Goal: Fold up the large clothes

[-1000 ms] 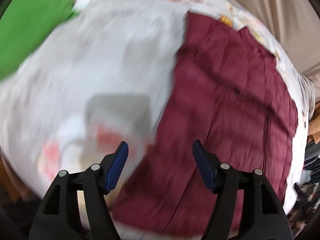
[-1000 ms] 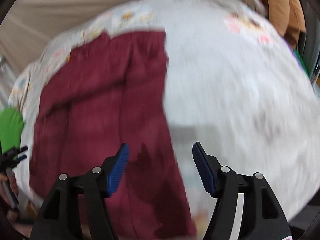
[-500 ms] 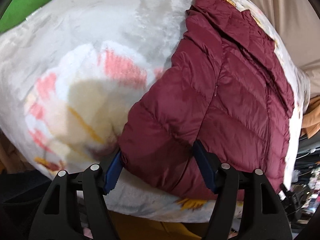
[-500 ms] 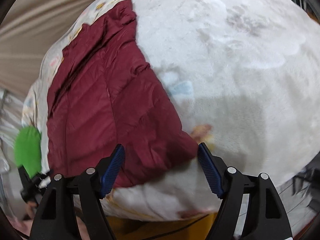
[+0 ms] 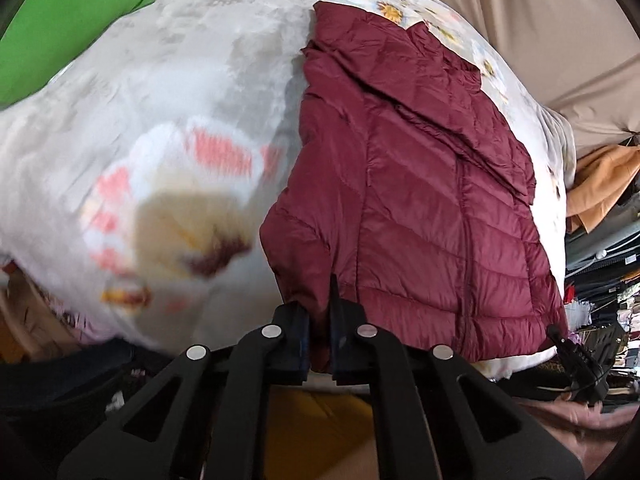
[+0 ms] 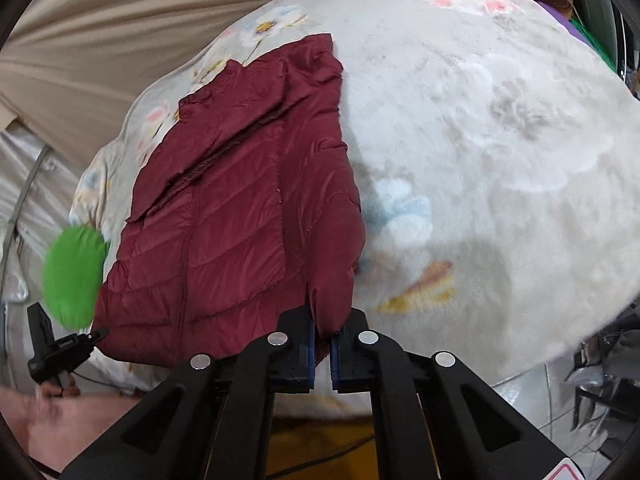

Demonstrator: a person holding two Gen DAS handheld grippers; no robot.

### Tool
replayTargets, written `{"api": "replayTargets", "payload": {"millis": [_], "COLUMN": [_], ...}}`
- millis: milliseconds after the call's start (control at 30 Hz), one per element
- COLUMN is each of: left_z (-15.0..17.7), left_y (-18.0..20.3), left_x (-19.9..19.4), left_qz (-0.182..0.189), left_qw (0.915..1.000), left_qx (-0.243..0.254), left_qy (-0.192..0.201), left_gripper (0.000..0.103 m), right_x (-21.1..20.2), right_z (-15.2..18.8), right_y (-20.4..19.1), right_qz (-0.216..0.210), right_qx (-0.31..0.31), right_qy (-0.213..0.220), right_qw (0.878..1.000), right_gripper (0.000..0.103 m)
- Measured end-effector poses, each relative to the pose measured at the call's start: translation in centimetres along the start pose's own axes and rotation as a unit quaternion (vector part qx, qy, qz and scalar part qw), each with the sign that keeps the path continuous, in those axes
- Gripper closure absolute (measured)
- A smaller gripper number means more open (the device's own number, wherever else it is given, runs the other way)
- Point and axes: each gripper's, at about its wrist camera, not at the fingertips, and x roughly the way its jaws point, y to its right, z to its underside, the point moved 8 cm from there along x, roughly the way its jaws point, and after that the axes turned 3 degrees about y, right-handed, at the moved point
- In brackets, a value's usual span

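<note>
A dark maroon quilted puffer jacket (image 5: 420, 200) is showing chevron stitching; the pale grey fleece blanket (image 6: 500, 140) is showing pink, blue and yellow flowers.

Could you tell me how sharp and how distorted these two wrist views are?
Left wrist view: floral fleece blanket motion-smeared, maroon quilted puffer jacket fairly sharp. Right wrist view: mostly crisp, soft towards the right edge. Both bulge with fisheye distortion and dark corners.

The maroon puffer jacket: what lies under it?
Under the maroon puffer jacket lies a floral fleece blanket, showing around it. Whatever is below the blanket is covered.
</note>
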Motion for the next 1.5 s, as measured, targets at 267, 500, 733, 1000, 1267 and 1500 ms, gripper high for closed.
{"api": "replayTargets", "payload": {"millis": [267,500,733,1000,1267,1500], "left_z": [-5.6,-18.9,-26.9,-31.6,-32.8,-33.2], "left_y": [1.9,6.2,7.3,6.4,5.6,4.9], "left_x": [-6.6,-5.8,2.3,11.7,16.2,19.0], "left_qz": [0.011,0.038,-0.002,-0.071,-0.101,-0.108], "left_qw": [0.9956,0.979,0.9804,0.9851,0.9859,0.9866], "left_qx": [-0.016,0.032,0.019,0.018,0.026,0.005], "left_qy": [0.092,0.198,0.196,0.156,0.131,0.123], "left_gripper": [0.098,0.098,0.098,0.098,0.097,0.091], "right_x": [-7.4,-1.9,6.5,15.0,19.5,22.1], "right_z": [-7.9,-19.4,-27.0,-31.0,-31.6,-31.7], "right_y": [-5.3,-7.8,-8.0,-6.9,-5.8,-4.9], "right_qz": [-0.068,-0.085,-0.054,-0.02,0.007,0.008], "right_qx": [0.009,-0.007,0.017,0.047,0.055,0.058], "right_qy": [0.108,0.194,0.188,0.155,0.132,0.11], "right_qw": [0.992,0.977,0.981,0.987,0.99,0.992], "right_gripper": [0.099,0.099,0.099,0.099,0.099,0.094]}}
